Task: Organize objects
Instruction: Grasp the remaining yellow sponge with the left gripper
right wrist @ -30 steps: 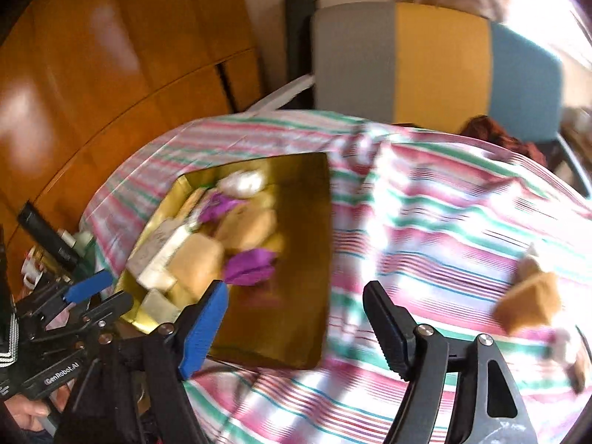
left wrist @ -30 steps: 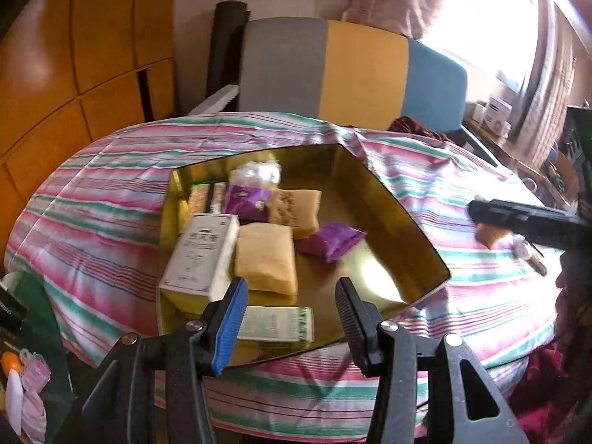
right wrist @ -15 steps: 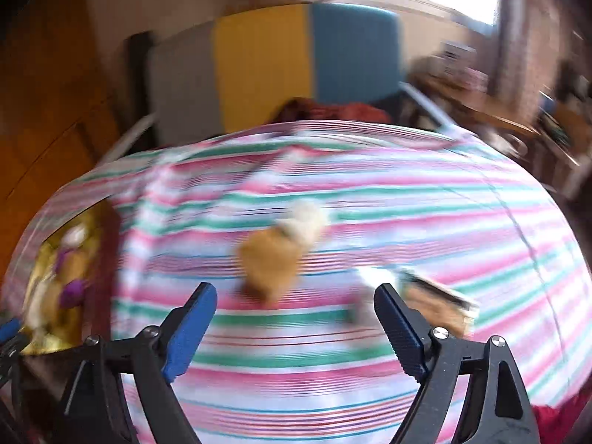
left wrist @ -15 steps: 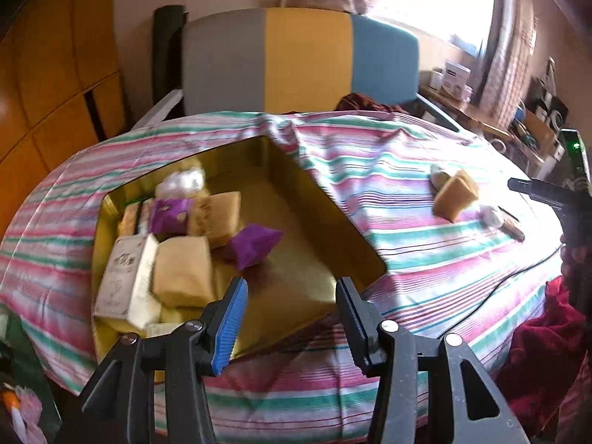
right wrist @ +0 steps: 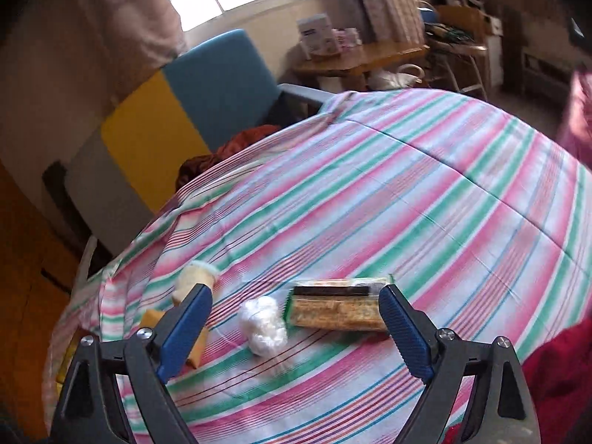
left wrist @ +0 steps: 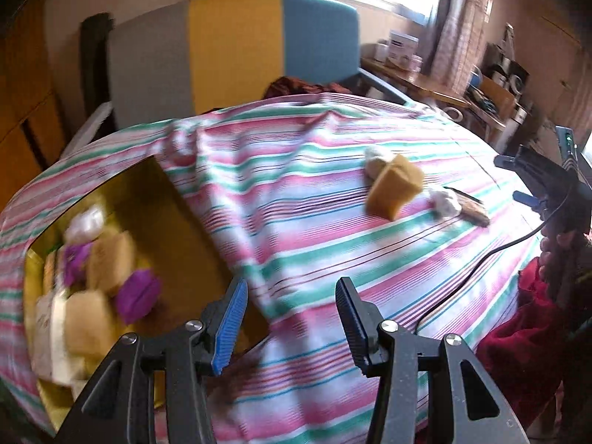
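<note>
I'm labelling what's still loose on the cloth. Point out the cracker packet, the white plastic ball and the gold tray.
cracker packet [right wrist: 338, 309]: right wrist view, middle of wrapper.
white plastic ball [right wrist: 263, 325]: right wrist view, its centre.
gold tray [left wrist: 185, 236]: left wrist view, bare floor.

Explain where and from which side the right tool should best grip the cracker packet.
Probably across its short width near the middle, coming down from above. The cracker packet lies flat and long on the striped cloth; the open right tool already straddles it, and the white plastic ball crowds its left end.

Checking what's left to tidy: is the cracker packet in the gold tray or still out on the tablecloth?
Out. The cracker packet lies on the striped tablecloth, ahead of the open right tongs.
</note>
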### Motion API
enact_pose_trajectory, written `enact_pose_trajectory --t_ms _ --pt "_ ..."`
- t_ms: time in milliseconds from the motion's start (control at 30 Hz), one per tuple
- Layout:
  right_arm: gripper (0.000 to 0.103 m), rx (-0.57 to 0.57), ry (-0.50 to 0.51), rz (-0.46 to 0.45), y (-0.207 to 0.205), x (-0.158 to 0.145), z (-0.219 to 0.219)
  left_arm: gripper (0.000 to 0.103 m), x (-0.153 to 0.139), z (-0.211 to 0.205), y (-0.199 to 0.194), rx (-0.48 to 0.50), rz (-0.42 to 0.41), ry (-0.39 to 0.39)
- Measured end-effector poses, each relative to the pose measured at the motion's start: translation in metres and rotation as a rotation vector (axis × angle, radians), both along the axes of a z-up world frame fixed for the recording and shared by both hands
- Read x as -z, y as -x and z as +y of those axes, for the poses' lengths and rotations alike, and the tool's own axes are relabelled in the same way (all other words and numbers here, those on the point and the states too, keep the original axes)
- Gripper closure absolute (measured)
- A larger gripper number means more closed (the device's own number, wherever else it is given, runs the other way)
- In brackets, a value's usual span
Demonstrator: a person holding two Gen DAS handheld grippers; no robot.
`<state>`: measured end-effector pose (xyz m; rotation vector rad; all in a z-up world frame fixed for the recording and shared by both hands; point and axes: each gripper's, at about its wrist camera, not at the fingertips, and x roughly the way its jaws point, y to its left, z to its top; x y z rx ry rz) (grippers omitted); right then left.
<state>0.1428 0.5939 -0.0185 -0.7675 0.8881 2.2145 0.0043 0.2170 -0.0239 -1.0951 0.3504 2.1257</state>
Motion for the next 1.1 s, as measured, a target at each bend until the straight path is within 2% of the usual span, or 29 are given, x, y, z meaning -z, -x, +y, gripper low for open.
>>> enact_pose_trajectory --t_ms 133,200,233,267,300,433,533,633,733,767,800,967,1100 --pt "0.010 0.055 0.073 0.036 -0.012 0.005 0.012 0.050 0.000 0.043 0.002 0.056 -0.013 -0.006" --pt "0.010 0.087 0.103 0.070 -0.023 0.007 0.016 0.034 0.001 0.067 0.003 0.091 -0.011 -0.005" --pt "0.010 0.100 0.121 0.085 -0.026 0.008 0.019 0.030 0.002 0.079 0.003 0.111 -0.011 -0.010" --pt "0.010 0.109 0.140 0.098 -0.030 0.009 0.021 0.021 0.003 0.090 0.003 0.127 0.001 -0.009" --pt "0.010 0.116 0.158 0.108 -0.032 0.011 0.023 0.019 0.005 0.102 0.002 0.148 0.015 -0.005" --pt "0.009 0.113 0.200 0.121 -0.030 0.017 0.026 0.019 0.013 0.144 0.003 0.216 0.045 0.019" --pt "0.009 0.094 0.205 0.123 -0.026 0.018 0.025 0.019 0.023 0.170 0.011 0.250 0.038 0.021" --pt "0.009 0.084 0.211 0.124 -0.023 0.020 0.025 0.019 0.036 0.192 0.017 0.260 0.043 0.066" --pt "0.009 0.076 0.223 0.120 -0.022 0.023 0.027 0.020 0.047 0.208 0.024 0.263 0.045 0.074" --pt "0.009 0.074 0.226 0.119 -0.022 0.024 0.027 0.035 0.051 0.212 0.027 0.258 0.040 0.072" --pt "0.009 0.073 0.226 0.117 -0.021 0.024 0.027 0.050 0.055 0.212 0.031 0.250 0.025 0.062" --pt "0.009 0.059 0.213 0.099 -0.017 0.026 0.027 0.051 0.054 0.185 0.021 0.271 -0.013 -0.015" --pt "0.009 -0.009 0.192 0.065 -0.003 0.025 0.019 0.051 0.055 0.149 -0.001 0.264 -0.014 -0.029"
